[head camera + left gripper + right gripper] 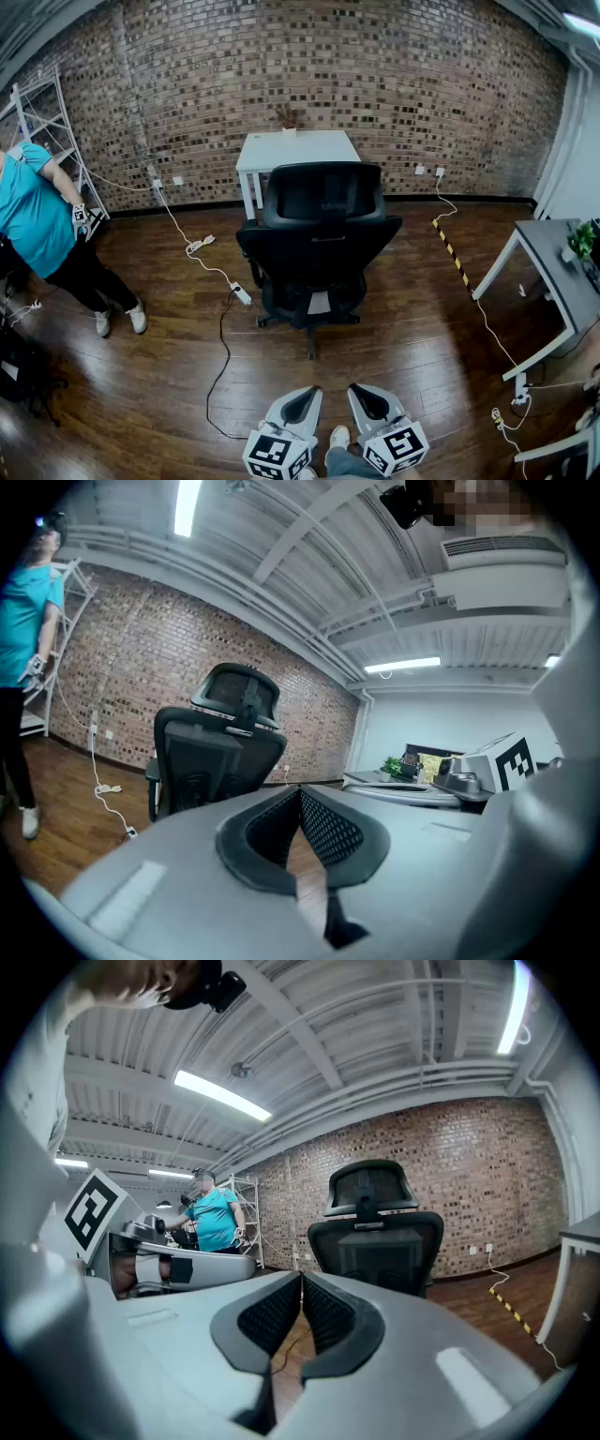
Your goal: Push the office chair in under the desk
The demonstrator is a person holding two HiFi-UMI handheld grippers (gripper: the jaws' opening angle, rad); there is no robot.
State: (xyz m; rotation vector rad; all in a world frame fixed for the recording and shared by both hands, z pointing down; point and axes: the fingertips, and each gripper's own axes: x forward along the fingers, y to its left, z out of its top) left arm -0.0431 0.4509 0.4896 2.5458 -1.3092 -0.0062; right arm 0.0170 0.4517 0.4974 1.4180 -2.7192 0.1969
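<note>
**Chair out, desk waiting, both grippers clenched**

We are standing back on the wooden floor [141,394] with the office chair [319,239] straight ahead, its back turned to us. It sits just in front of the white desk [295,148], which stands against the brick wall [375,75], and the seat is not yet under the top.

The left gripper [300,401] and right gripper [367,397] hang low and close together, well apart from the chair. Both have their jaws pressed together with nothing between them, so we go in with closed tips as pushers.

How will it handle? It looks like a big chair on a star base with casters, so we expect it to roll freely on this smooth floor but also to swivel. The backrest frame looks stiff, the headrest less so. Our pick is the upper backrest, one gripper on each side of the centre spine, pushing evenly so the seat does not spin.

One thing to watch is the white cable and power strip [241,293] lying near the base on the left, where a caster could catch. A person in a teal shirt [37,220] stands far left, clear of our path.
</note>
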